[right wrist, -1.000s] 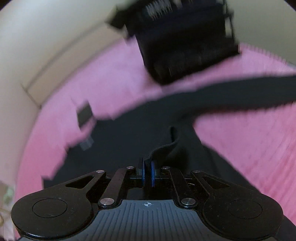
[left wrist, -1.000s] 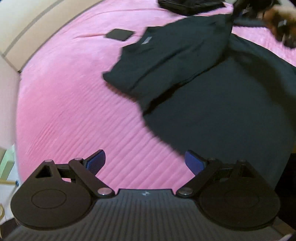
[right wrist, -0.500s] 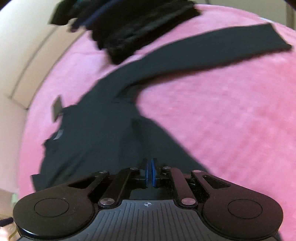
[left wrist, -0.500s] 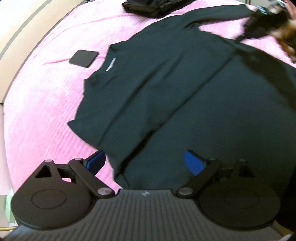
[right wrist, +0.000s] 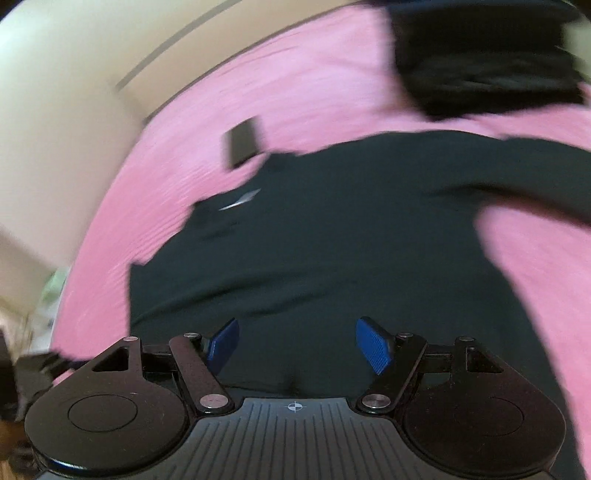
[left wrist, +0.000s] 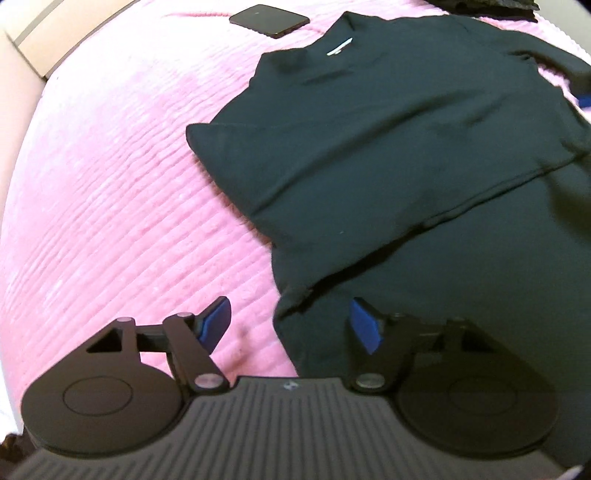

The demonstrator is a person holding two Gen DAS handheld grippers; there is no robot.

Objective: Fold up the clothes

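Observation:
A dark long-sleeved shirt (left wrist: 399, 155) lies spread on the pink bedspread (left wrist: 122, 206), collar tag toward the far side. One sleeve is folded across the body, its edge running diagonally. My left gripper (left wrist: 290, 325) is open, low over the shirt's near left edge, nothing between its blue pads. In the right wrist view the same shirt (right wrist: 314, 258) fills the middle, one sleeve stretching to the right. My right gripper (right wrist: 297, 345) is open just above the cloth, holding nothing.
A black phone (left wrist: 269, 20) lies on the bedspread beyond the collar, also visible as the phone (right wrist: 242, 142) in the right wrist view. A pile of dark clothes (right wrist: 484, 62) sits at the far side. A beige wall (right wrist: 66, 92) borders the bed on the left.
My right gripper has let go of the shirt and opened, and the sleeve now lies flat. The left gripper has come lower and closer to the shirt's near edge.

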